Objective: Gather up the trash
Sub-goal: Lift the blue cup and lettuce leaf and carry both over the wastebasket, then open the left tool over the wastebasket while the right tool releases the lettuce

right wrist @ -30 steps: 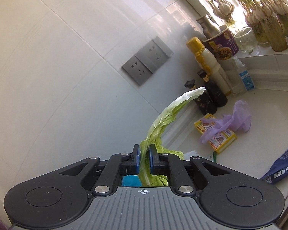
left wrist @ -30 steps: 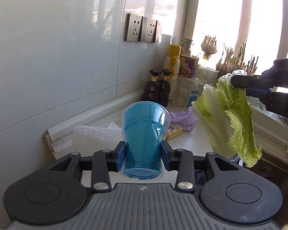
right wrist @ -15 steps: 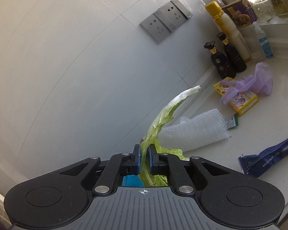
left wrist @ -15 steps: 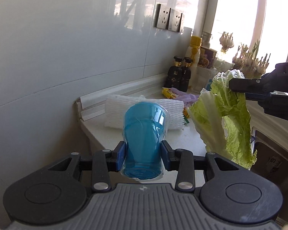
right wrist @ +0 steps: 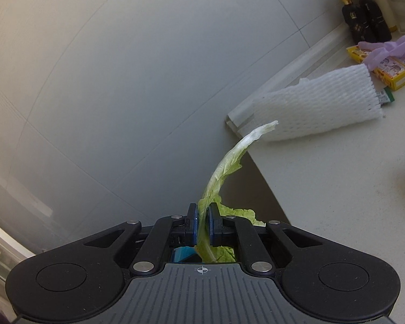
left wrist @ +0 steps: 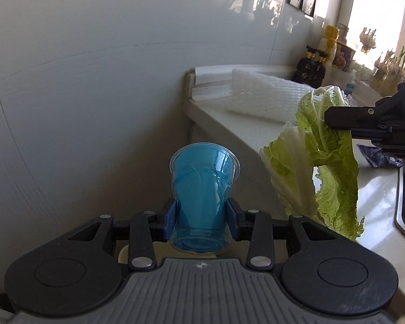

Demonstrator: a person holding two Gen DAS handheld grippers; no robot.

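My left gripper [left wrist: 201,214] is shut on a clear blue plastic cup [left wrist: 203,186], its pads pressing the cup's sides, held out past the counter's end in front of the tiled wall. To its right my right gripper [left wrist: 328,117] hangs a green cabbage leaf [left wrist: 329,167] over the counter's edge. In the right wrist view the right gripper [right wrist: 202,225] is shut on that cabbage leaf [right wrist: 224,167], whose pale stem arches up and forward. A bit of blue shows below the jaws.
A white counter [right wrist: 324,189] ends at the tiled wall [left wrist: 94,94]. On it lie a white foam net sleeve [right wrist: 318,105], a yellow box [right wrist: 391,71], a purple glove [right wrist: 388,47] and a dark blue wrapper [left wrist: 378,156]. Dark bottles [right wrist: 364,13] stand at the back.
Both grippers have drawn back and sunk, away from the window end toward the counter's end. The cup now hangs beyond the counter edge. Both grips are unchanged.
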